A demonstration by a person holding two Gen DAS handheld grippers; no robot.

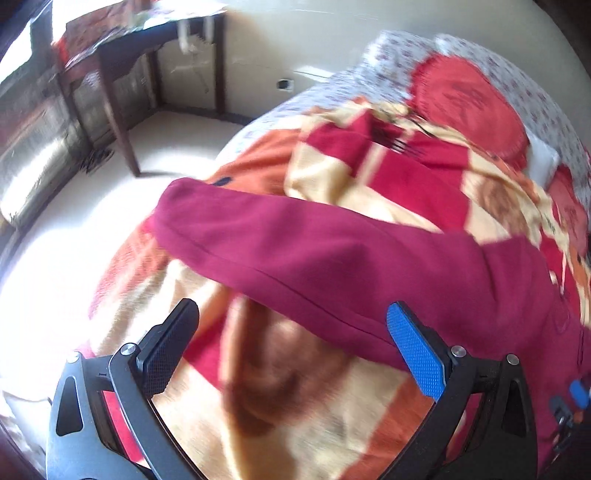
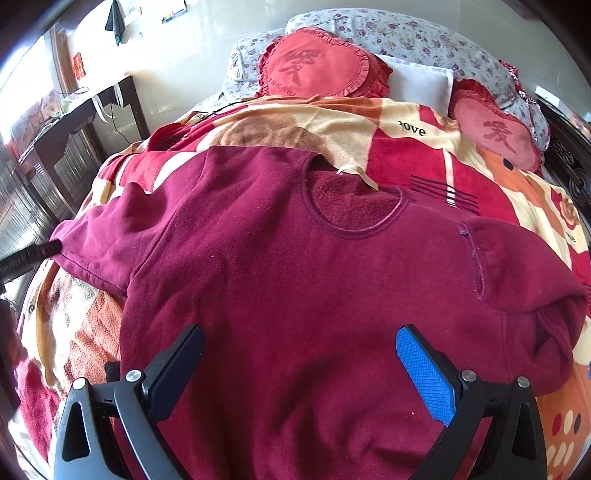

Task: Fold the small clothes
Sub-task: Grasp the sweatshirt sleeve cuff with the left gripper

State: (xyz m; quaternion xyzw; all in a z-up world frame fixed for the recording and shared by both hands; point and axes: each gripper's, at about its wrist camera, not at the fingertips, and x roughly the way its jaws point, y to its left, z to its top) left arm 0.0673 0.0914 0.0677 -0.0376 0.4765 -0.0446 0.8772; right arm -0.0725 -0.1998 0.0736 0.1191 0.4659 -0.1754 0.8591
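A maroon long-sleeved sweatshirt lies flat, front up, on a patterned blanket, collar toward the pillows. Its right sleeve is folded in over the shoulder. Its left sleeve stretches out toward the bed's left side. My left gripper is open and empty, hovering just above that sleeve's lower edge. My right gripper is open and empty above the sweatshirt's lower body. A dark finger of the left gripper shows at the sleeve cuff in the right wrist view.
Two red heart cushions and floral pillows lie at the bed's head. A dark wooden table stands by the wall to the left, with pale floor beside the bed.
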